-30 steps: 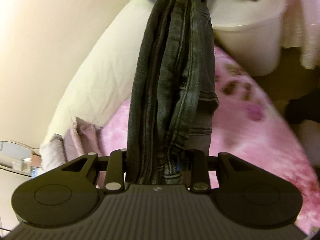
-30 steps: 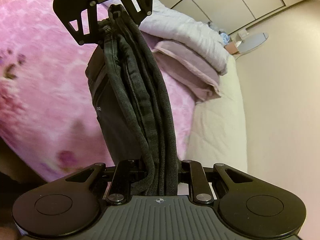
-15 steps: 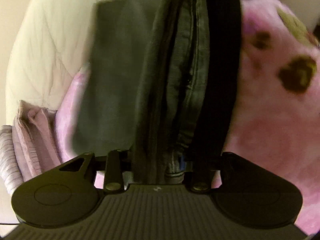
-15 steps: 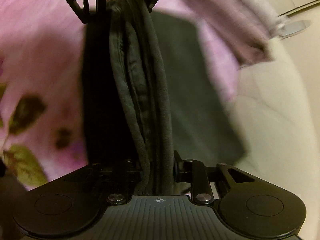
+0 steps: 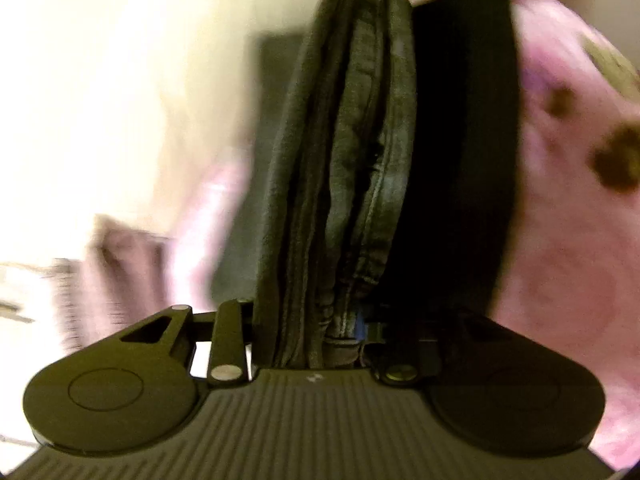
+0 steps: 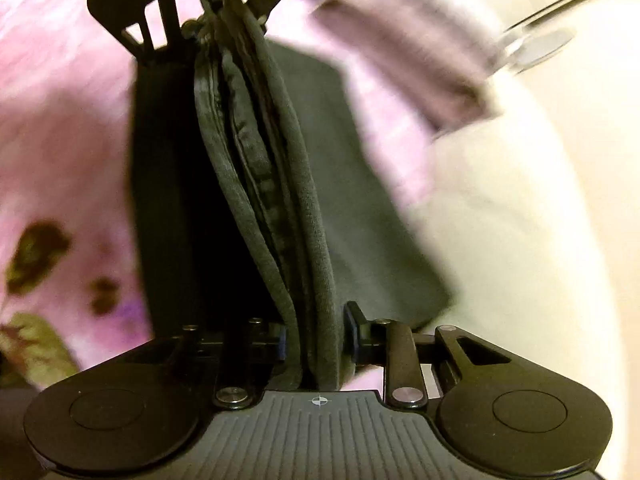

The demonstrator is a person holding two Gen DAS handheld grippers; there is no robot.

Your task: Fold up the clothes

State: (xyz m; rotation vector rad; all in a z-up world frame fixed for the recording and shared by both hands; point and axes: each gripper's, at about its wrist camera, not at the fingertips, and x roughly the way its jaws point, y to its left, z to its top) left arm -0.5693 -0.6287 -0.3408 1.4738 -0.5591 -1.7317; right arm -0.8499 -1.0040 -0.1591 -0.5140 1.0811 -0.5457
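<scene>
Since a second ago you've lowered the jeans [image 5: 352,152] close over the pink bedspread [image 6: 60,120], cream sheet [image 6: 520,220] at its right. Your left gripper [image 5: 316,320] and right gripper [image 6: 316,336] each stay clamped on a bunched end, dark denim stretched between them.

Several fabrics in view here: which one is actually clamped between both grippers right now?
The dark grey jeans, bunched and stretched between the left gripper and right gripper. The pink floral blanket and the lilac folded bedding lie on the bed, ungripped.
</scene>
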